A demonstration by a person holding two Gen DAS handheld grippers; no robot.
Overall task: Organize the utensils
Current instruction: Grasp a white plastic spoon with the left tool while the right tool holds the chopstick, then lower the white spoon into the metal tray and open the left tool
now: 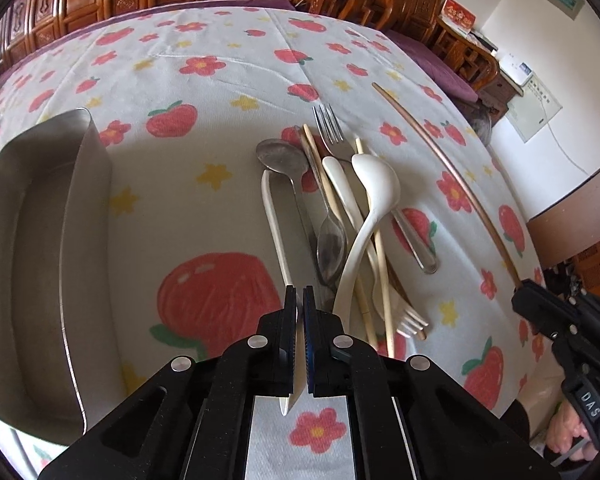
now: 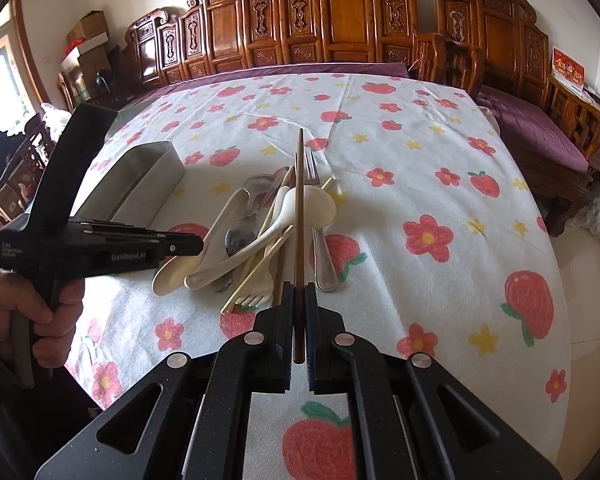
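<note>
My left gripper (image 1: 299, 300) is shut on a white plastic utensil (image 1: 275, 224), seen edge-on in the left wrist view; in the right wrist view it is a white spoon (image 2: 204, 246) held by the left gripper (image 2: 198, 245). My right gripper (image 2: 299, 294) is shut on a brown chopstick (image 2: 299, 208) pointing forward above the pile; the same chopstick (image 1: 452, 176) shows in the left wrist view, held by the right gripper (image 1: 520, 294). The pile holds a metal spoon (image 1: 282, 156), a metal fork (image 1: 332, 132), a white ceramic spoon (image 1: 376, 184), a clear plastic spoon (image 1: 332, 244), pale chopsticks and a plastic fork (image 1: 410, 320).
A steel rectangular tray (image 1: 28, 264) stands at the left of the pile, also in the right wrist view (image 2: 140, 184). The table has a white cloth with red fruit and flowers (image 2: 440, 184). Carved wooden benches (image 2: 340, 20) line the far side.
</note>
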